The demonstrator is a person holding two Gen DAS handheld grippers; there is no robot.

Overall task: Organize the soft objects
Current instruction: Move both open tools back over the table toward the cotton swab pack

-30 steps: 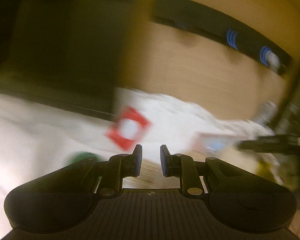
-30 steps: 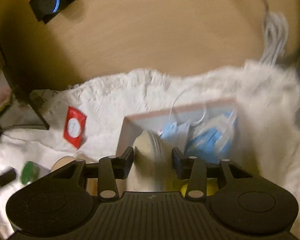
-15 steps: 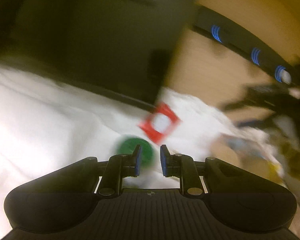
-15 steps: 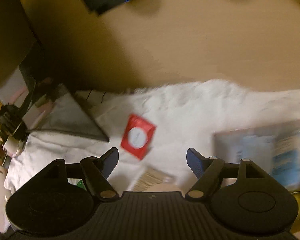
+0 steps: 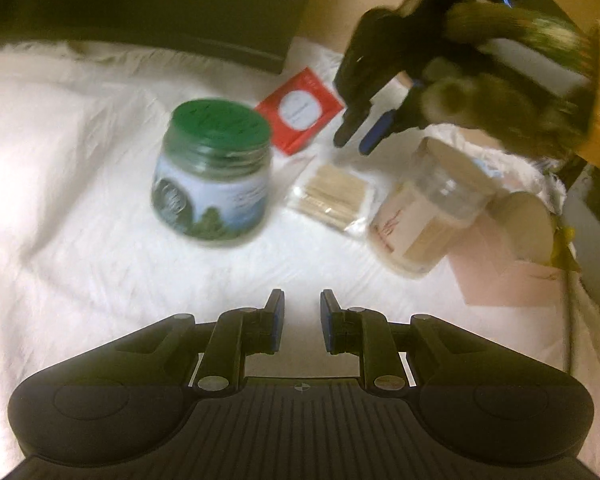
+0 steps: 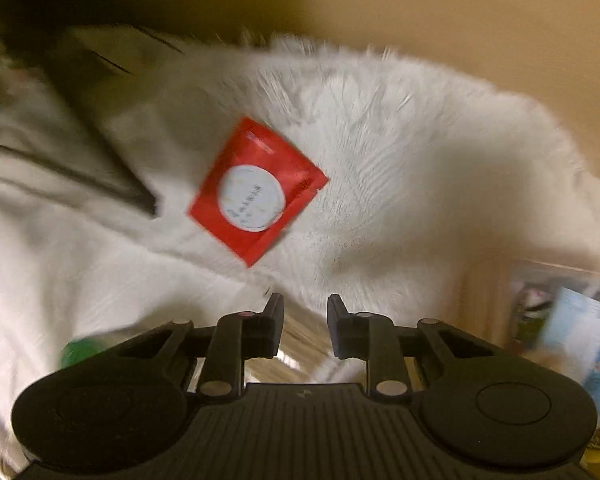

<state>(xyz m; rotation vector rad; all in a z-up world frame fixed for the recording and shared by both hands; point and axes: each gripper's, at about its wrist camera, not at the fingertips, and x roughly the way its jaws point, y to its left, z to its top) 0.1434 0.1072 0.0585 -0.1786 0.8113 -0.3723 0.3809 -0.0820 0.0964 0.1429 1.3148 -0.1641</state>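
Observation:
A red square sachet [image 6: 256, 190] with a white round label lies on the white furry rug [image 6: 400, 152]; it also shows in the left wrist view [image 5: 300, 110]. My right gripper [image 6: 305, 312] hovers just short of it, jaws a little apart and empty; it also shows in the left wrist view [image 5: 358, 136], above a clear packet of wooden sticks [image 5: 332, 196]. My left gripper [image 5: 302, 312] is low over the white cloth, jaws narrowly apart and empty. A green-lidded jar [image 5: 214, 172] stands ahead of it.
A clear tub of sticks [image 5: 424, 220] leans at the right beside a pink box [image 5: 508, 276] holding a round pad [image 5: 528, 226]. A dark stand [image 6: 100, 160] sits left of the sachet. A box of blue packets [image 6: 572, 328] is at right.
My left gripper pulled back and tilted down, bringing jar, sticks and tub into view. My right gripper swung left from the box to the red sachet, opened wide, then narrowed.

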